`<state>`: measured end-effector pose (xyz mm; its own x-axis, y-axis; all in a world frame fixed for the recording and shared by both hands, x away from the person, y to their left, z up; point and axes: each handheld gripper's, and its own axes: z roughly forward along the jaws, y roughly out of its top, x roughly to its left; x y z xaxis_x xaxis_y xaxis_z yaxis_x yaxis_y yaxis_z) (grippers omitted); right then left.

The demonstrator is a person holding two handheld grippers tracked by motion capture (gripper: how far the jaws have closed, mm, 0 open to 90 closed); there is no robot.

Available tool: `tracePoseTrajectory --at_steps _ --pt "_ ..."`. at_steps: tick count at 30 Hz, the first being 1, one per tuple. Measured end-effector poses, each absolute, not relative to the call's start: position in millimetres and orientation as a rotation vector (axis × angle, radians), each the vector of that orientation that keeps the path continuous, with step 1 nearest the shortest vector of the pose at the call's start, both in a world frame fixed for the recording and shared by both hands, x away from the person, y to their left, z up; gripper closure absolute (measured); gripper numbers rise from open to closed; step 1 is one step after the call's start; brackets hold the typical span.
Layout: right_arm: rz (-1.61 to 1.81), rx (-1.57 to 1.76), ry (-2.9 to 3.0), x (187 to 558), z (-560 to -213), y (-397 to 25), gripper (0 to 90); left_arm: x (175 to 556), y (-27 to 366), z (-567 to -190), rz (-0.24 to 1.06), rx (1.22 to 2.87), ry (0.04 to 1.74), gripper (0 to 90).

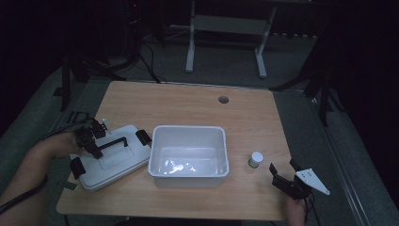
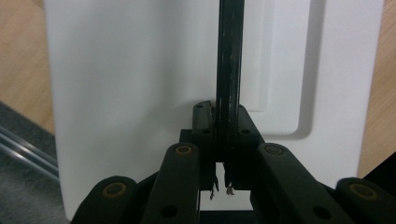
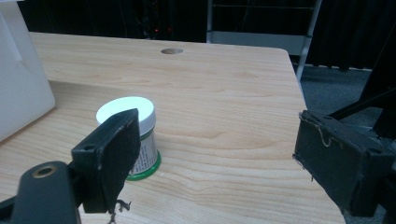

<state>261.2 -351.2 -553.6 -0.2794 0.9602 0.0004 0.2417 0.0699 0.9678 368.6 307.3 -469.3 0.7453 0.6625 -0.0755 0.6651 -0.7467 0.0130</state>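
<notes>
A white lid (image 1: 117, 160) with a black handle (image 1: 113, 142) and black clips lies at the table's left. My left gripper (image 1: 96, 143) is shut on that handle. In the left gripper view the jaws close around the black handle bar (image 2: 229, 70) over the white lid (image 2: 130, 93), and the left gripper (image 2: 223, 135) sits low in the view. A small white-capped jar (image 1: 256, 159) stands right of the white bin (image 1: 188, 129). My right gripper (image 1: 283, 167) stands open just right of and nearer than the jar. In the right gripper view the jar (image 3: 140, 116) shows partly behind the left jaw of the right gripper (image 3: 219, 158).
The open white bin's wall (image 3: 18, 88) stands left of the jar. A round cable hole (image 1: 223, 100) sits in the table's far part. The table's right edge (image 3: 299, 88) runs close by the right gripper. A stand's legs (image 1: 190, 56) rise beyond the table.
</notes>
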Motion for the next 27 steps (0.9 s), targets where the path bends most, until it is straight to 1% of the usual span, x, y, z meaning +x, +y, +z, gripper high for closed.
tracePoseTrajectory --at_steps 10,15,17,19,20,22,23,25,26,27 --pt "1.255 1.220 1.631 261.5 -553.5 -350.9 14.0 367.2 305.2 -492.1 -0.135 2.922 1.093 82.9" --pt "1.262 1.226 1.629 261.7 -553.5 -351.6 13.9 366.7 306.1 -492.6 -0.136 2.905 1.095 82.1" --pt "1.268 1.238 1.634 262.1 -553.3 -352.0 13.9 365.1 305.0 -491.7 -0.127 2.912 1.073 76.4" --pt "1.276 1.242 1.645 262.9 -553.2 -352.9 13.9 366.3 305.1 -489.3 -0.167 2.893 1.104 70.9" --pt "1.282 1.246 1.660 263.5 -553.1 -353.2 13.9 366.9 305.2 -488.3 -0.144 2.895 1.108 67.9" --pt "1.288 1.255 1.666 264.1 -553.1 -353.6 13.9 367.8 306.0 -488.2 -0.156 2.878 1.133 60.1" --pt "1.302 1.282 1.711 265.6 -552.7 -354.4 13.9 367.1 306.0 -488.1 -0.131 2.888 1.123 59.1" --pt "1.285 1.315 1.772 266.4 -552.5 -355.4 13.3 366.7 306.6 -487.9 -0.120 2.870 1.123 50.7" --pt "1.276 1.319 1.802 266.5 -552.4 -355.9 12.1 366.3 307.1 -487.1 -0.103 2.871 1.121 50.5" --pt "1.257 1.325 1.841 266.5 -552.4 -356.9 11.4 366.5 307.6 -486.8 -0.104 2.868 1.121 48.4"
